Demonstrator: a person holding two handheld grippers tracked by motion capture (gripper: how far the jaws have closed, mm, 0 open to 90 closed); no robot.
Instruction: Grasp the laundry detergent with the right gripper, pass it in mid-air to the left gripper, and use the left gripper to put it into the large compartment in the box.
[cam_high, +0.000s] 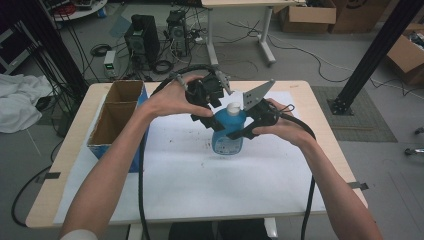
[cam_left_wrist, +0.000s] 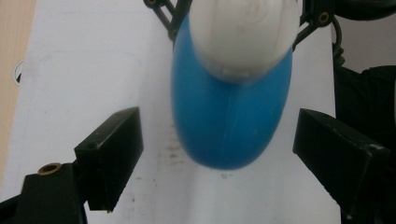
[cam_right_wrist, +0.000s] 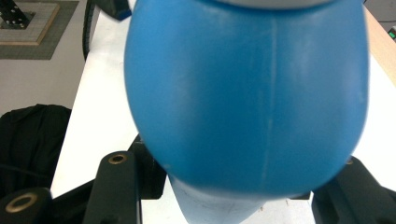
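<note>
A blue bottle (cam_high: 227, 137) with a white cap (cam_high: 233, 107) stands upright on the white sheet, mid-table. My right gripper (cam_high: 239, 131) reaches in from the right and is shut on the bottle's body. In the right gripper view the blue bottle (cam_right_wrist: 243, 93) bulges between the two black jaws of my right gripper (cam_right_wrist: 233, 196). My left gripper (cam_high: 209, 102) hovers at the upper left of the cap, tilted down. In the left gripper view the cap (cam_left_wrist: 243, 32) and bottle (cam_left_wrist: 229, 121) lie between the spread jaws of my left gripper (cam_left_wrist: 219, 156), which touch neither.
An open cardboard box (cam_high: 117, 112) with blue sides sits on the table's left part. A white sheet (cam_high: 200, 180) covers most of the tabletop. Computer cases, cables and cartons lie on the floor beyond; a black post (cam_high: 372, 52) rises at the right.
</note>
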